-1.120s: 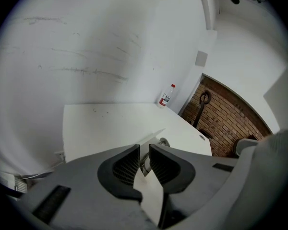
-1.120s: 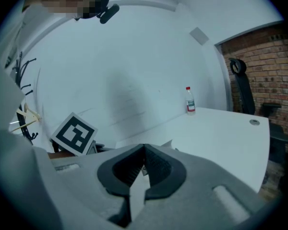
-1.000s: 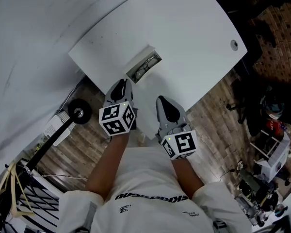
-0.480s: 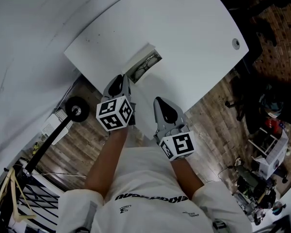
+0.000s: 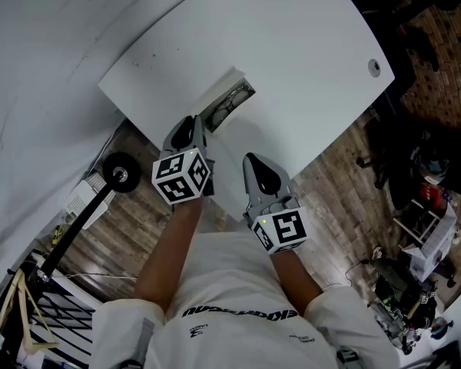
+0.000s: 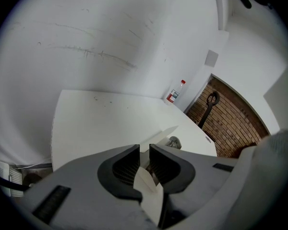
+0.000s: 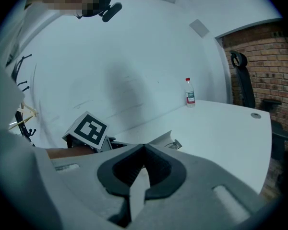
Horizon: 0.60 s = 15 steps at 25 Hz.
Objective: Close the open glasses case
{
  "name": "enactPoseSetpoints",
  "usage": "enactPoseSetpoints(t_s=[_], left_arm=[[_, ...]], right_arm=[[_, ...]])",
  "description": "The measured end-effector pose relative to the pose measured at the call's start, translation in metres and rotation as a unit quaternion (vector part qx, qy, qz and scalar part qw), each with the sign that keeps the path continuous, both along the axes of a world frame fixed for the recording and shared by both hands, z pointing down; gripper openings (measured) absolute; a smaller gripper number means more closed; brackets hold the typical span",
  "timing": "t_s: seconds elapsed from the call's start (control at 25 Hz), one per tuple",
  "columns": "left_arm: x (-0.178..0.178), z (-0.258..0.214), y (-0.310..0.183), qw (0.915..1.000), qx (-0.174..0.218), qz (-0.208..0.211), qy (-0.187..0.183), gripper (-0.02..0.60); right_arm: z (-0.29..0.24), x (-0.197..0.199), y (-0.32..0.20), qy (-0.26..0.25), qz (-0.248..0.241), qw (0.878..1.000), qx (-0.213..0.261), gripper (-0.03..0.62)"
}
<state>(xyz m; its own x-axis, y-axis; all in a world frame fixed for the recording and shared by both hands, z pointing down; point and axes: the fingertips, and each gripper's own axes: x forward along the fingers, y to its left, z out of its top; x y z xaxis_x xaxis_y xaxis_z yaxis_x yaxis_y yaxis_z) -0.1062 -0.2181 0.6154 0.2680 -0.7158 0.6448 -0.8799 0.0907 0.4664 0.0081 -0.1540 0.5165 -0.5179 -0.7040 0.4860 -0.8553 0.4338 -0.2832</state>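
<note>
Closing step: we judge it not yet begun; the lid stands raised and neither tool touches it.
Left gripper (image 5: pixel 190 123): jaws parted by a narrow slit, nothing between them; tips just short of the case's near end.
Glasses case (image 5: pixel 225 101): on the white table (image 5: pixel 307 60), close to its near edge; white lid (image 5: pixel 215 89) up along the left long side, glasses (image 5: pixel 230 104) lying in the tray.
Right gripper (image 5: pixel 255 160): jaws meeting at the tips, empty; near the case, apart from it, on its right.
Method, our judgement: we lay the left jaws flat behind the lid and tip it rightward over the tray; the right tips brace the tray's right wall.
Watch: the table edge is close, so we press downward, not toward ourselves; glasses must sit fully inside.
</note>
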Motion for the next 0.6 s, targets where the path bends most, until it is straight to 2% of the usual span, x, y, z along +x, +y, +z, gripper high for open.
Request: enactPoseSetpoints(t_s=[0.6], left_arm=[[0.0038,0.0005,0.0027,0.9999,-0.004,0.005,-0.009,0.058]], right_arm=[[0.0,0.0092,-0.0006,0.005,0.005,1.0,0.002,-0.002]])
